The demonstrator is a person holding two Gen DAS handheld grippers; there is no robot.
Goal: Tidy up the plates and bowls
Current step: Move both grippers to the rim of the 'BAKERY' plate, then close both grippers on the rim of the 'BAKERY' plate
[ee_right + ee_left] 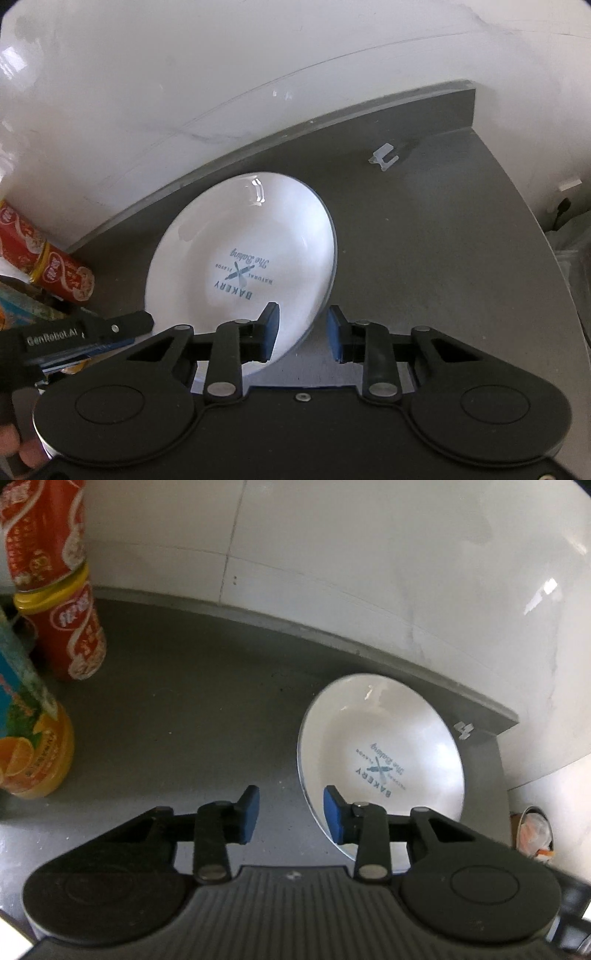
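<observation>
A white plate [384, 749] with a thin blue rim and blue "BAKERY" print lies flat on the grey counter [192, 709], near the back wall. It also shows in the right wrist view [243, 254]. My left gripper [291, 814] is open, its jaws straddling the plate's near left rim. My right gripper [303, 332] is open, its jaws straddling the plate's near right rim. Neither set of blue pads [271, 330] is closed on the rim. The left gripper's body [88, 332] shows at the left of the right wrist view.
Red snack canisters [74, 635] and an orange juice bottle [33, 753] stand at the counter's left. A small clear plastic clip [382, 157] lies near the back right corner. The white wall [369, 572] runs behind; the counter's right edge [546, 236] drops off.
</observation>
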